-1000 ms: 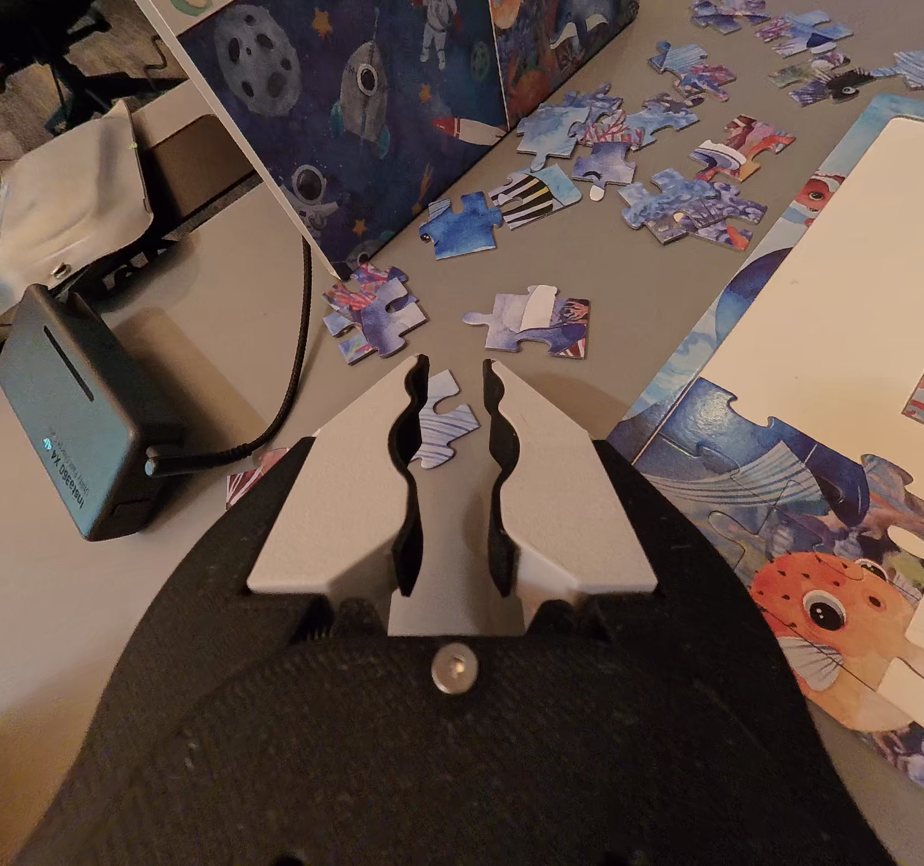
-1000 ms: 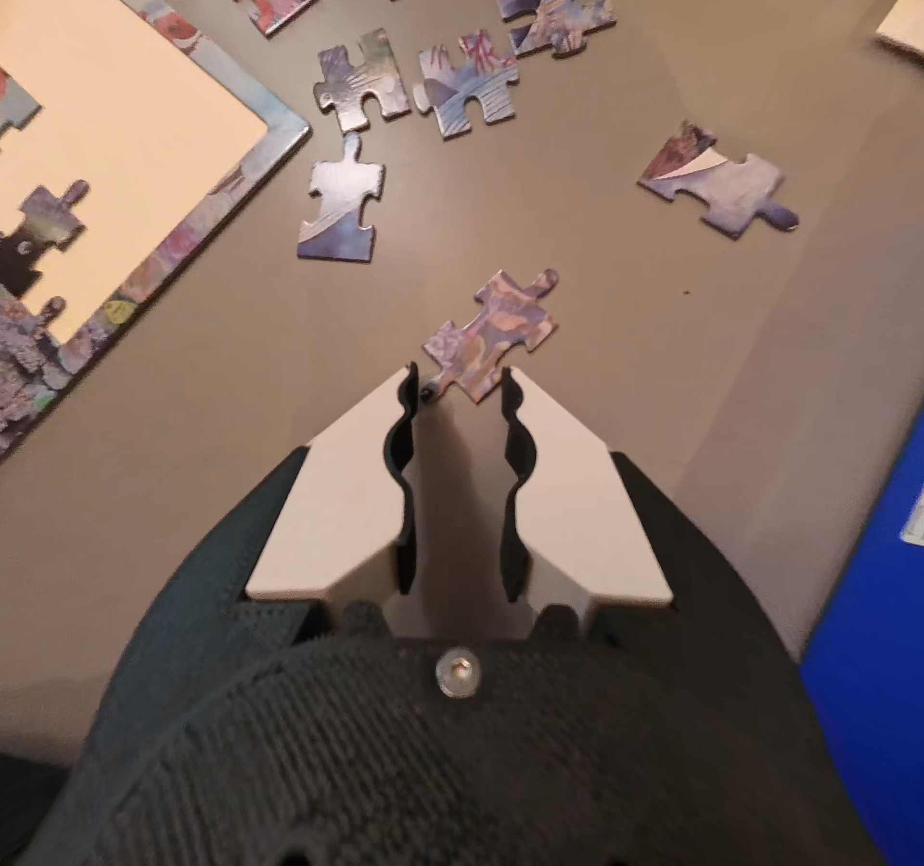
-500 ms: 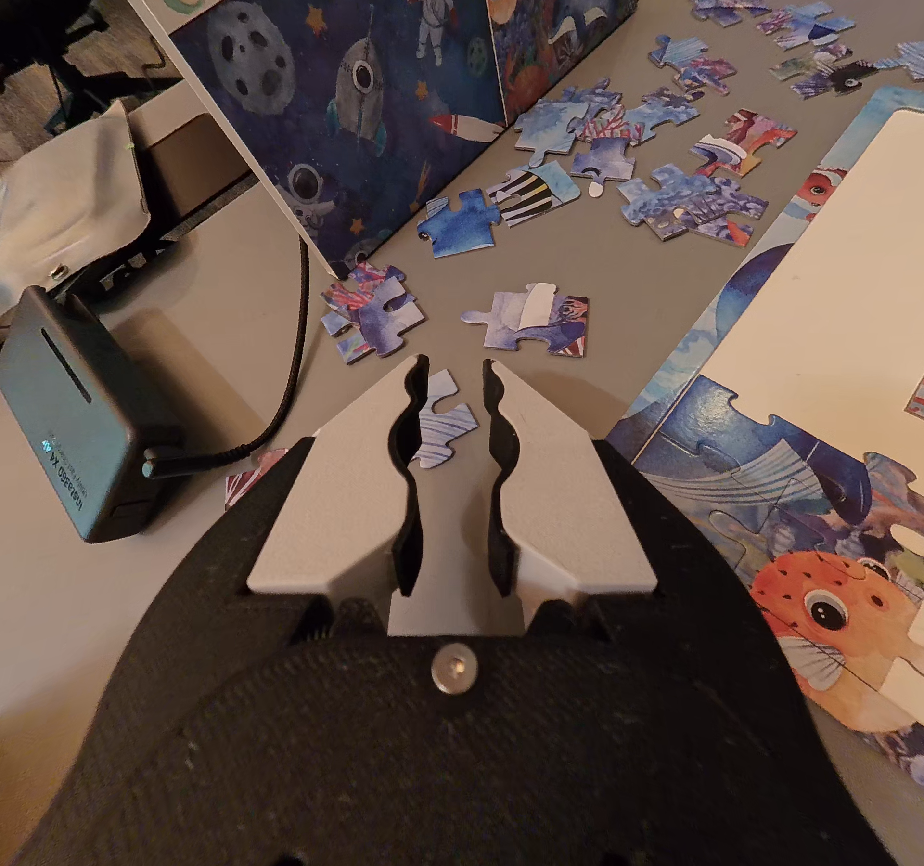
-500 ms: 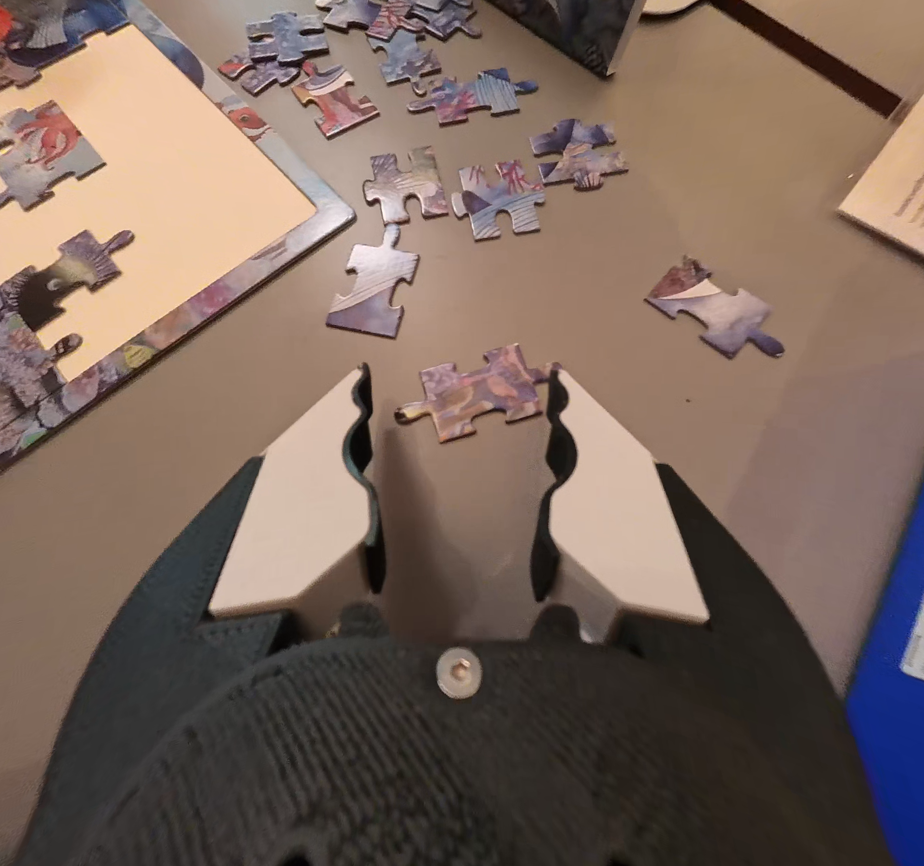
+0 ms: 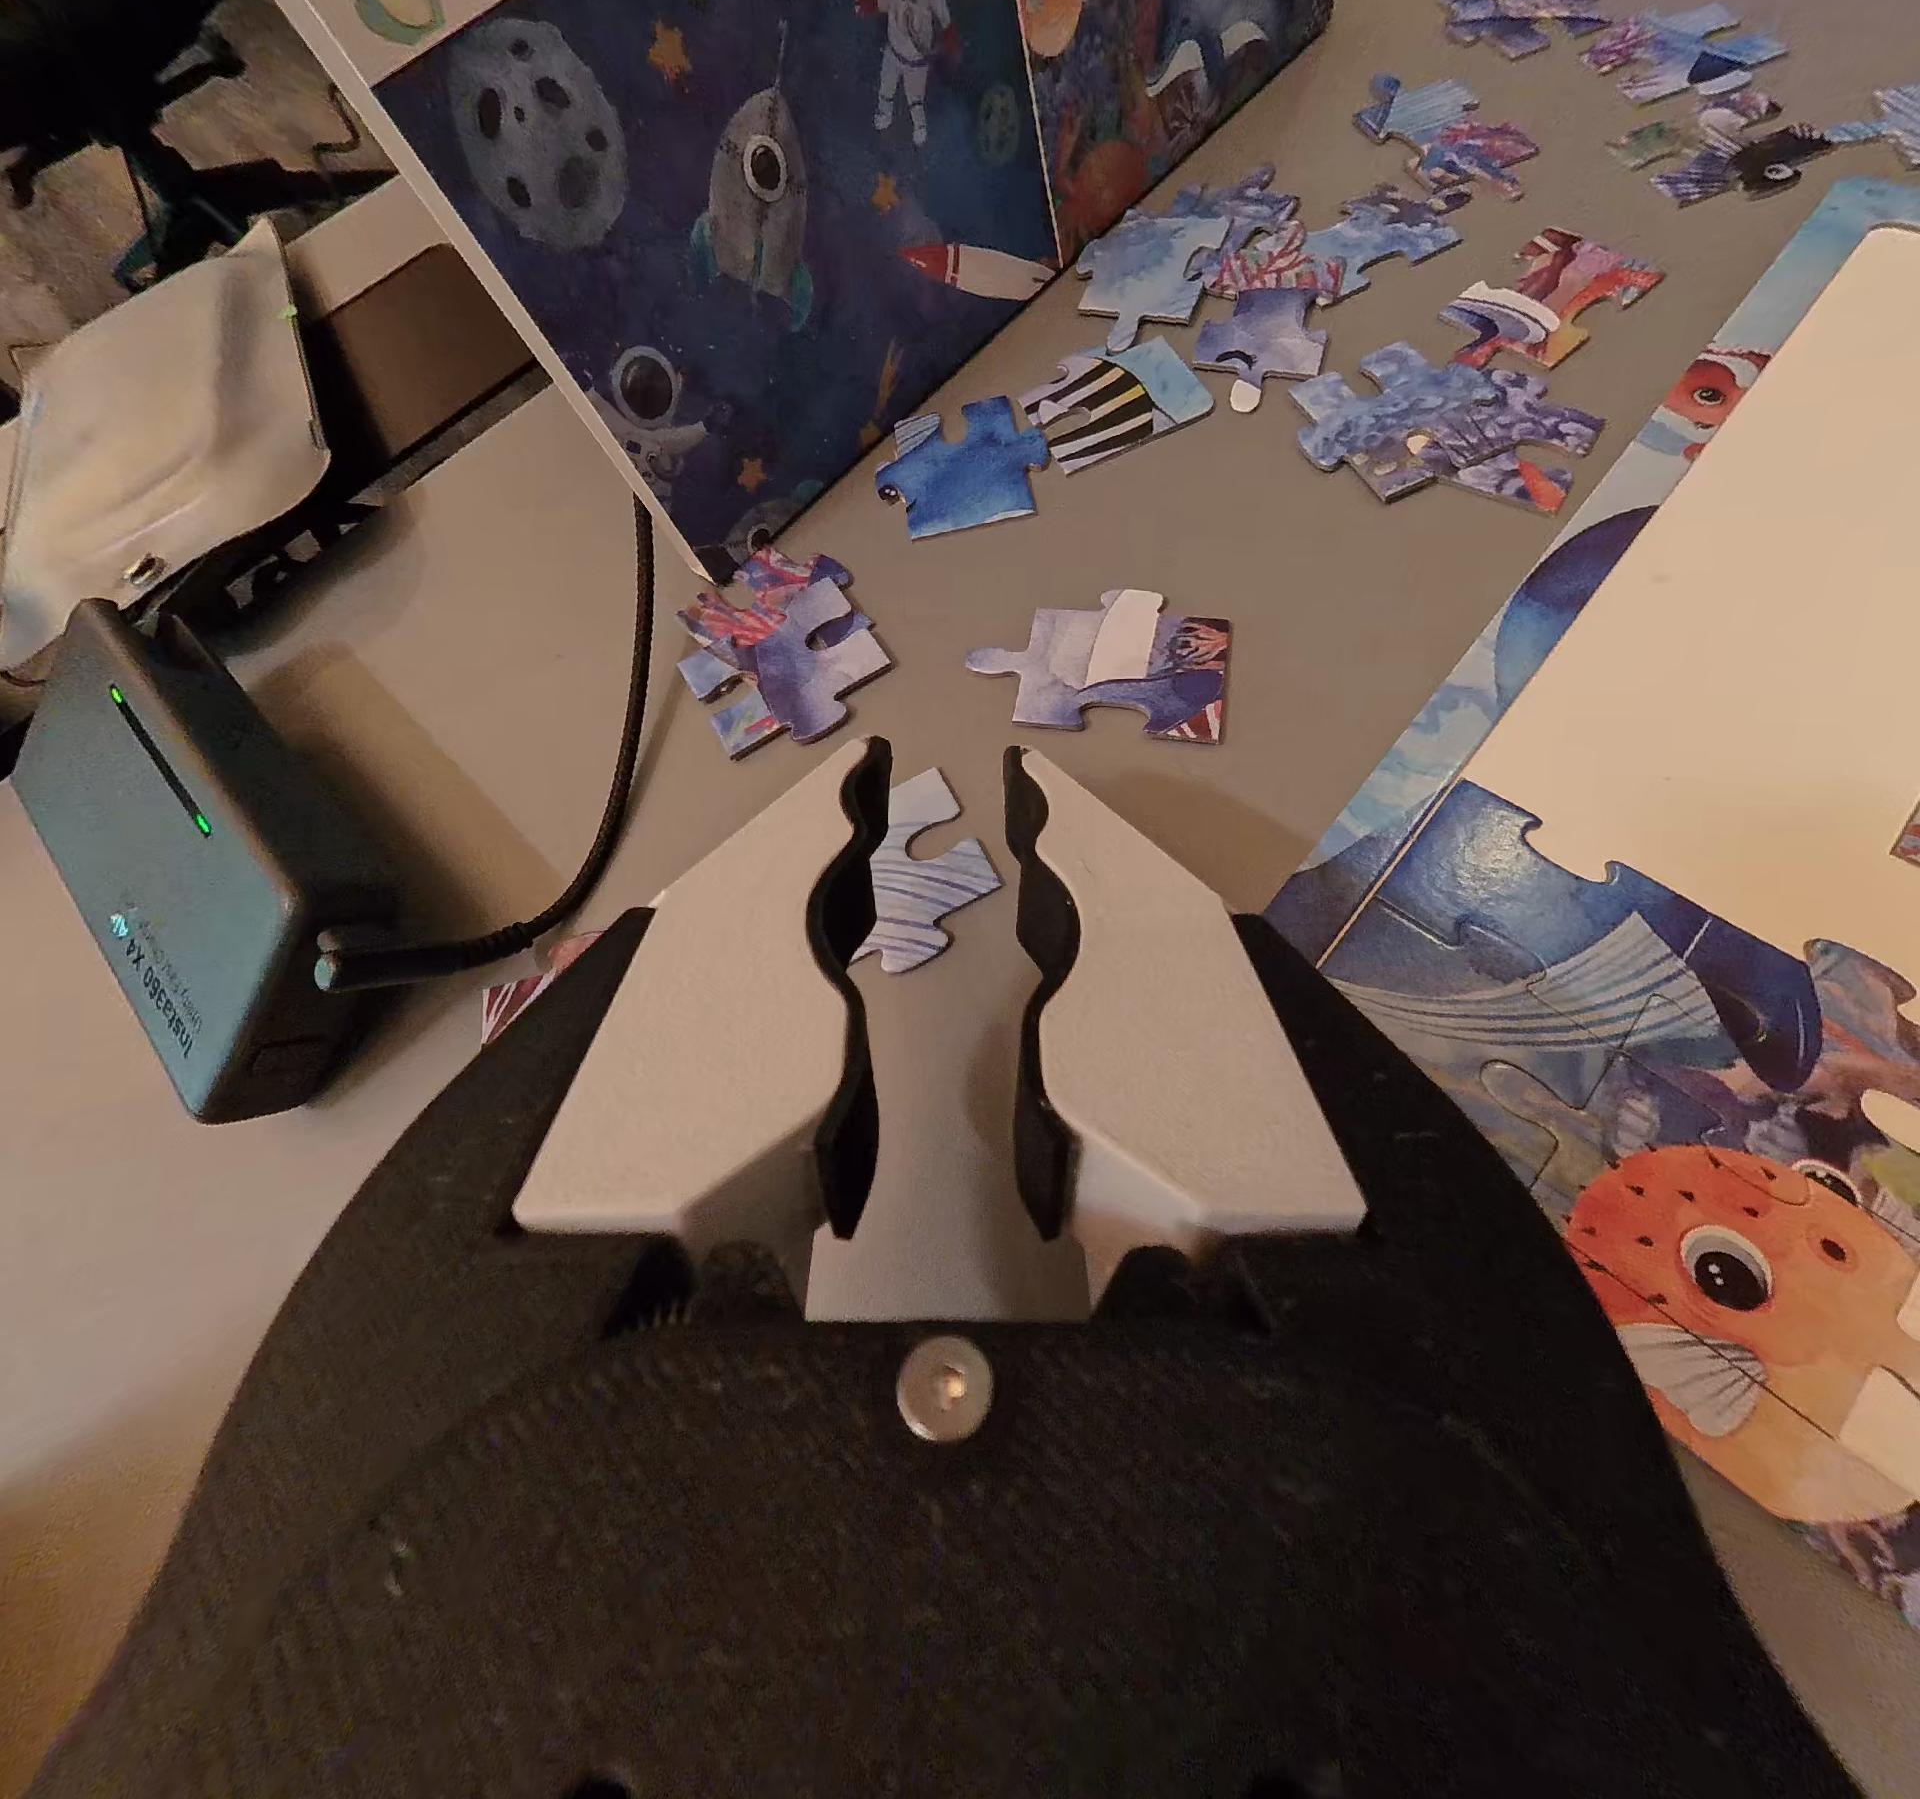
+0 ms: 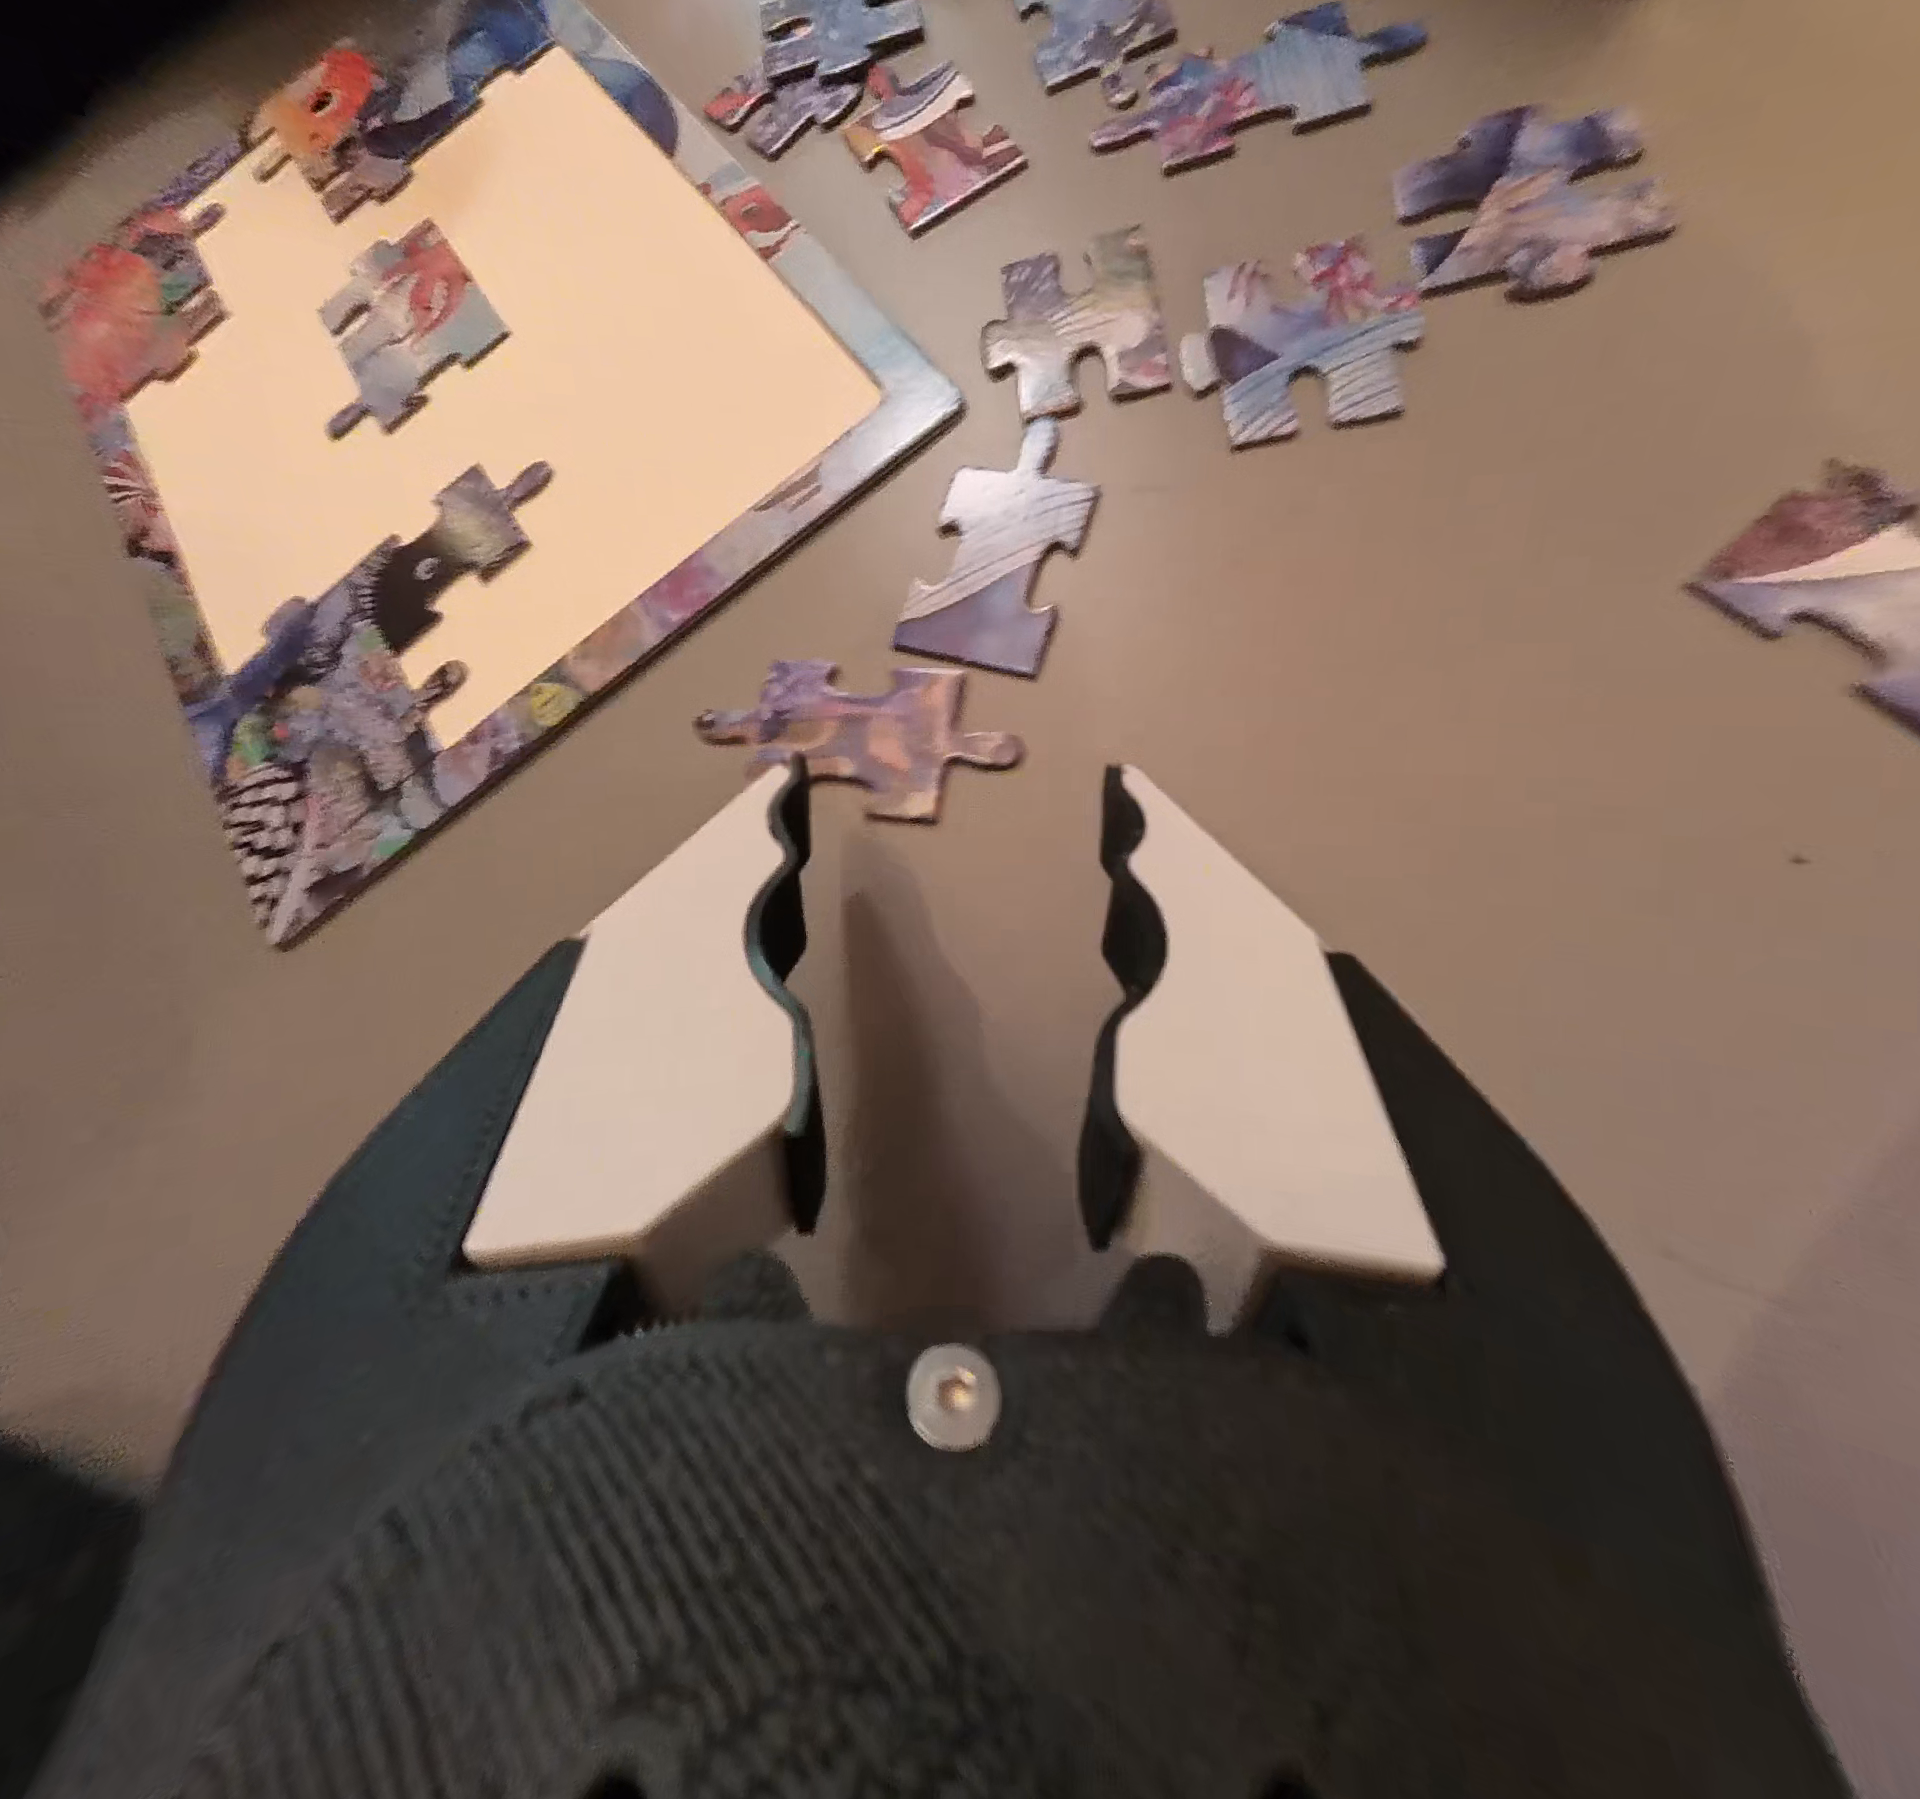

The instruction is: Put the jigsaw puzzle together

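The left hand-held gripper [image 5: 940, 762] hangs over the desk [image 5: 499, 606] with its jaws a little apart and empty, a blue striped puzzle piece [image 5: 920, 876] lying below the gap, a grey device [image 5: 156, 866] with its black cable [image 5: 623, 710] to the left and the space-print box [image 5: 748, 191] standing behind. The right hand-held gripper [image 6: 956, 778] is spread wide and empty, a purple puzzle piece [image 6: 873, 731] just ahead of its left fingertip. The puzzle frame [image 6: 914, 399], partly filled, lies to its left, loose pieces [image 6: 1309, 347] scattered beyond.

Black-bodied tongs [image 5: 940, 762], white wavy-edged fingers [image 5: 727, 1001], silver screw [image 5: 943, 1403]
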The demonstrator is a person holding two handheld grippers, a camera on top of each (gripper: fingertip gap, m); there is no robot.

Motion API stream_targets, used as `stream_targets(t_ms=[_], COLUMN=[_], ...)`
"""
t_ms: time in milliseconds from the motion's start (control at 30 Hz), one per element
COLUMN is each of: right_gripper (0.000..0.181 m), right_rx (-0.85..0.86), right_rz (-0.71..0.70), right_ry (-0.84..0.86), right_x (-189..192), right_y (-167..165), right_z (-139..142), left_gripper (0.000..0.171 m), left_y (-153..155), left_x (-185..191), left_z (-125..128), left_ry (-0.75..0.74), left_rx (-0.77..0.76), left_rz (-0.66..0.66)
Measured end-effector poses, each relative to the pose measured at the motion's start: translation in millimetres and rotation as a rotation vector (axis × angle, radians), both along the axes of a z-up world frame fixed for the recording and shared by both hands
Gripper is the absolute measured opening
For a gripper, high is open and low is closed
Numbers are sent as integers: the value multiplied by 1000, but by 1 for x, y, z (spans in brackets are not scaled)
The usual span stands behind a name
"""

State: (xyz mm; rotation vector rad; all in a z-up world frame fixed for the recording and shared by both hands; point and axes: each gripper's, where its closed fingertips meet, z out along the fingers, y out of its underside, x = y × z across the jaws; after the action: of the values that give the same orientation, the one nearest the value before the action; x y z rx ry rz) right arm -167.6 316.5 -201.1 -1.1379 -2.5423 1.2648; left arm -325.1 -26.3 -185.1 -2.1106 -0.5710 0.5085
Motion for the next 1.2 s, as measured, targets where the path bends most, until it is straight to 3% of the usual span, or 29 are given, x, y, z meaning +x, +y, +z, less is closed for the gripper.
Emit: stream_targets(t_ms=[167, 300, 400, 567, 933, 1200], right_gripper=[69, 68, 69, 77, 45, 44], right_rx=[104, 260, 240, 200, 168, 205], right_rz=[3, -30, -90, -122, -94, -99], right_ry=[133, 259, 355, 225, 185, 176], right_x=[-9, -12, -10, 8, 13, 13], right_y=[-6, -9, -16, -18, -26, -27], right_z=[0, -1, 10, -11, -12, -12], left_gripper=[20, 20, 20, 20, 20, 19], left_y=[1, 0, -1, -1, 0, 0], left_x=[1, 0, -1, -1, -1, 0], left_z=[-2, -2, -4, -5, -7, -8], left_ry=[0, 1, -8, -5, -2, 1], left_rx=[-10, -10, -12, -24, -44, -49], left_rz=[-4, -1, 2, 1, -1, -1])
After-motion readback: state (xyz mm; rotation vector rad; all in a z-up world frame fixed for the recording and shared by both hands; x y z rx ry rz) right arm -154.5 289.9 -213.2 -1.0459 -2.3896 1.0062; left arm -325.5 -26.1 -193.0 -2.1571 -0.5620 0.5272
